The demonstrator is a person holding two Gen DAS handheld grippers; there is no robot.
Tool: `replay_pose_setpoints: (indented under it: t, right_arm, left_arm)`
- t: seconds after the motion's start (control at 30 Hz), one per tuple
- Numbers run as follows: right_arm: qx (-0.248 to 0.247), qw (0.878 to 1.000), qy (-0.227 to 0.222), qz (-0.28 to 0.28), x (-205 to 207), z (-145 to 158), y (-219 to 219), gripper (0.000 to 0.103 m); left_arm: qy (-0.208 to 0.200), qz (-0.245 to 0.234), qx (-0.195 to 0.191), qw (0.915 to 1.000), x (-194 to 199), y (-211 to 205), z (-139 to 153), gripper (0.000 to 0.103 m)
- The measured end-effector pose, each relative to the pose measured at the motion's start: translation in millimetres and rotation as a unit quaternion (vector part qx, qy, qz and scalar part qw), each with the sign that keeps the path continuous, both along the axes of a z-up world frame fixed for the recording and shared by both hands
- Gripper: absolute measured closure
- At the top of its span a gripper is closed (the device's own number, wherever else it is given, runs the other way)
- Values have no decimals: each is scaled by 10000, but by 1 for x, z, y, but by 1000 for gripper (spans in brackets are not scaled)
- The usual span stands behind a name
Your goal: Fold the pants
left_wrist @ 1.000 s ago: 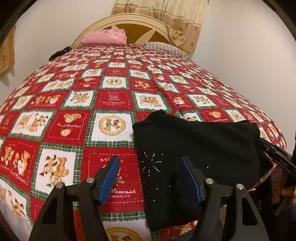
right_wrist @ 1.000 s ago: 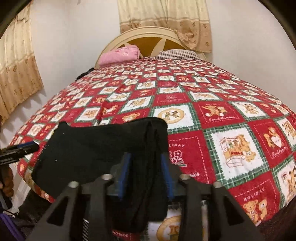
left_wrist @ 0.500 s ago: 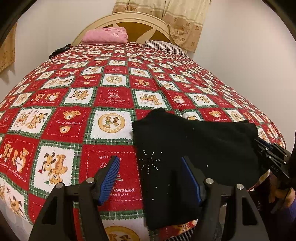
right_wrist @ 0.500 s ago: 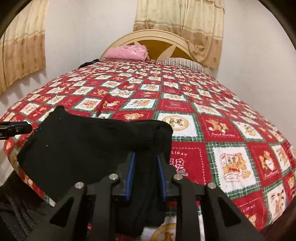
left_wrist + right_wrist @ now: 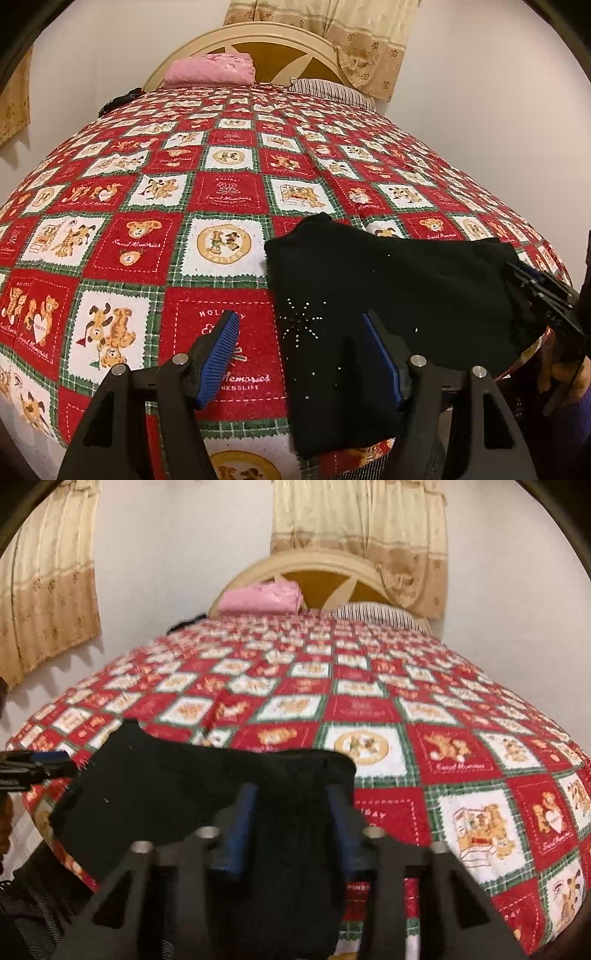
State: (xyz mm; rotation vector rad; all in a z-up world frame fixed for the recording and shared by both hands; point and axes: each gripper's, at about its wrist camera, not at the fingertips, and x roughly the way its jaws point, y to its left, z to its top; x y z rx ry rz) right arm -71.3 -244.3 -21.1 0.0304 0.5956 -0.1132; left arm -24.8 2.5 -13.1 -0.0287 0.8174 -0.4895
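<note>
Black pants [image 5: 388, 295] with small silver studs lie folded at the near edge of a bed with a red, white and green bear-print quilt [image 5: 221, 192]. My left gripper [image 5: 299, 354] is open and holds nothing; its right finger hovers over the pants' left end, its left finger over the quilt. My right gripper [image 5: 290, 816] has its blue pads partly apart around a fold at the right end of the pants [image 5: 192, 794]. It also shows at the right edge of the left wrist view [image 5: 532, 291]. The left gripper's tip [image 5: 40, 764] appears at the far left.
A pink folded cloth [image 5: 210, 70] and a striped pillow [image 5: 332, 92] lie by the cream headboard [image 5: 266, 37]. A dark object [image 5: 118, 101] sits at the bed's far left. Beige curtains [image 5: 44, 590] hang on the walls. The bed's front edge drops just below the pants.
My right gripper's pads have widened around the fold after closing in on it, and its view has tilted up. The left gripper has stayed open and hardly moved. The pants lie the same.
</note>
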Motion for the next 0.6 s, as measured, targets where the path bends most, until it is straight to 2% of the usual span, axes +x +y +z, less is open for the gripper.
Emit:
replay_pose_setpoints:
  t: [0.07,0.1,0.13,0.27,0.47,0.6]
  right_arm:
    - [40,10000,66,-5,0,-4,0,75]
    - [93,9999,70,30,-1,-4,0,86]
    - [151,9998,91,96,-2,-4,2,88]
    - [-391,9992,40,96,-6,0,19,90]
    - [-769,9963,-357,127,-7,23,21,90]
    - [-678,9975,-50,212,9,3,9,89]
  left_arm:
    - [2,7,-5,10000,1,0,0,34]
    - [11,16,-13,10000,1,0,-1,35]
    - [25,20,-20,10000,2,1,-1,35]
    - [51,1,-6,10000,2,-1,-3,35]
    - [-31,35,-14,10000,1,1,1,35]
    - [28,57,11,10000,2,1,-3,35]
